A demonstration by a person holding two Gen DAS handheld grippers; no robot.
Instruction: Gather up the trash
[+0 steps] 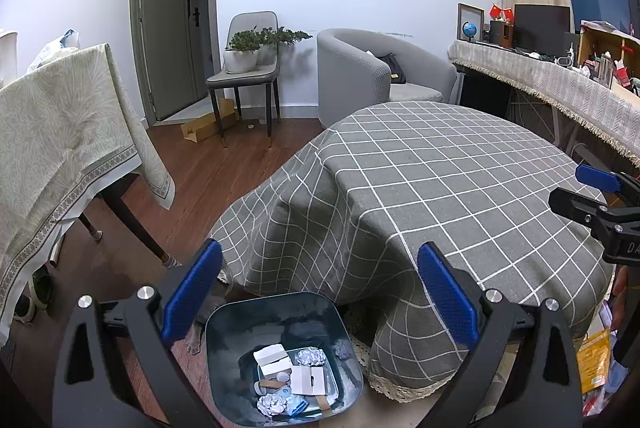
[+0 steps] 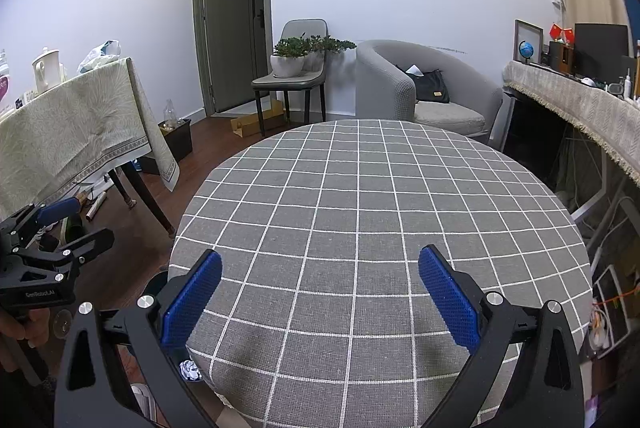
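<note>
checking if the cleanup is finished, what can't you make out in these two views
- Bin, left wrist view: near rim cut off by the frame edge; labels on the scraps inside too small to read.
- Floor under the round table: hidden by the checked cloth in both views.
- Crumpled foil ball, right wrist view: partly hidden behind the table edge and gripper.

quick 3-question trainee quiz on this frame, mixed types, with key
1. True or false: the left gripper holds a piece of trash.
2. Where does the trash bin stand? A) on the checked table B) on the floor beside it C) on the armchair
3. Fill in: the crumpled foil balls and white cartons lie ____ the bin.

Key: 1 false, both grippers are open and hold nothing, the right gripper too; 2 B; 3 inside.
</note>
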